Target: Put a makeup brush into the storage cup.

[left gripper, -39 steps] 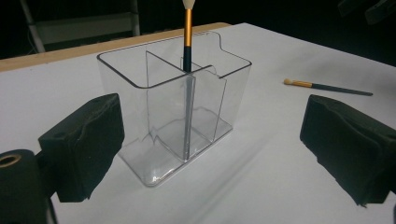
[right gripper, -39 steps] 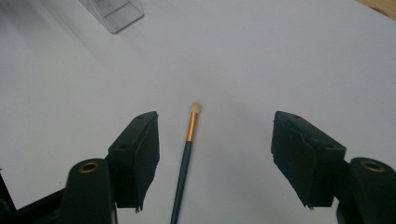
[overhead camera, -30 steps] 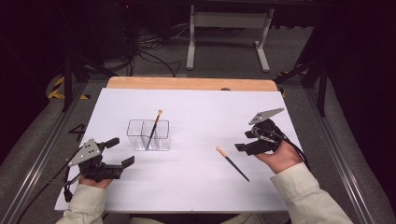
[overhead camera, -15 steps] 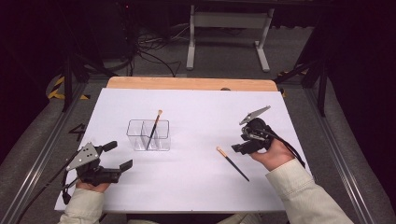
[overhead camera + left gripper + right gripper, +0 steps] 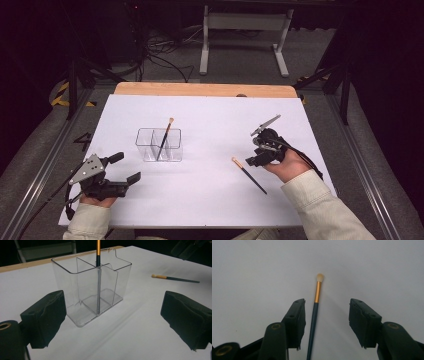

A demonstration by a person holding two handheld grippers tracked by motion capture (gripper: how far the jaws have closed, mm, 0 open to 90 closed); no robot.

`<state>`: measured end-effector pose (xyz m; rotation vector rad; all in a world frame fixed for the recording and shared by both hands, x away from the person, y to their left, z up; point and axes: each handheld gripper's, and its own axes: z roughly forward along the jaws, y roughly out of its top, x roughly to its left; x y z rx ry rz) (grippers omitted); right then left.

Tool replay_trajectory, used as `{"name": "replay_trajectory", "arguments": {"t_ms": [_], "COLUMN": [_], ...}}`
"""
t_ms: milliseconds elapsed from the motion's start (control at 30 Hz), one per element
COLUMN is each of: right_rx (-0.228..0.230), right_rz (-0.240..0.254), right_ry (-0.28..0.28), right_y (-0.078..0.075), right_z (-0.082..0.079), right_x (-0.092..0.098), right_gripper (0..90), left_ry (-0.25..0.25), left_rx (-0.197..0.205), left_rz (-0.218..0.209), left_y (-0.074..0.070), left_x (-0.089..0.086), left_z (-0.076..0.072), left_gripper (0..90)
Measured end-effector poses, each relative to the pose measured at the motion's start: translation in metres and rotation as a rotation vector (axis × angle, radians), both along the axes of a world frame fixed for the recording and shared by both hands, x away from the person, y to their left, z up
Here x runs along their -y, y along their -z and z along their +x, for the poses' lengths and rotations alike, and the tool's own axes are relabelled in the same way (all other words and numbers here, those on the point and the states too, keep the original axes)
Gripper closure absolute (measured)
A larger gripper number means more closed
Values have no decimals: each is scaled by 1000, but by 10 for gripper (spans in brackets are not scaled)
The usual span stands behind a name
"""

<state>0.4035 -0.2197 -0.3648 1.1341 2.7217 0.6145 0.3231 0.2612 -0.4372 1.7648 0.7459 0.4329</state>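
Observation:
A clear plastic organizer (image 5: 160, 144) with compartments stands left of the table's middle, and a brush (image 5: 164, 137) leans upright in it. A second brush (image 5: 248, 174), dark-handled with a gold ferrule and pale tip, lies flat on the white sheet at the right. My right gripper (image 5: 254, 159) hovers low over it; in the right gripper view that brush (image 5: 315, 315) runs between the jaws, nearer the left one, untouched, and the jaws have just been closing. My left gripper (image 5: 127, 181) rests open at the front left, facing the organizer (image 5: 92, 287) with nothing between its pads.
The white sheet (image 5: 210, 205) covers the table, with a wooden strip (image 5: 200, 89) along its far edge. Beyond the table stand a metal frame (image 5: 245, 30) and loose cables (image 5: 160, 55) on the floor.
My right gripper has come down and leftward toward the lying brush, and its jaws have narrowed. The left gripper and the organizer have stayed put.

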Motion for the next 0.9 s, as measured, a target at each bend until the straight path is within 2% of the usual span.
{"name": "replay_trajectory", "arguments": {"t_ms": [133,200,333,900], "right_rx": [-14,-48,-73,-147], "right_rz": [-8,2,-10,-82], "right_ry": [7,31,55,67], "right_y": [3,5,9,23], "right_z": [1,2,4,7], "right_x": [-3,-5,-8,-18], "right_gripper": [486,490,497,571], "left_ry": [11,10,6,7], "left_rx": [2,3,4,1], "left_rz": [4,4,1,1], "left_y": [0,0,0,0], "left_x": [1,1,1,1], "left_z": [0,0,0,1], "left_gripper": [69,69,68,71]}}
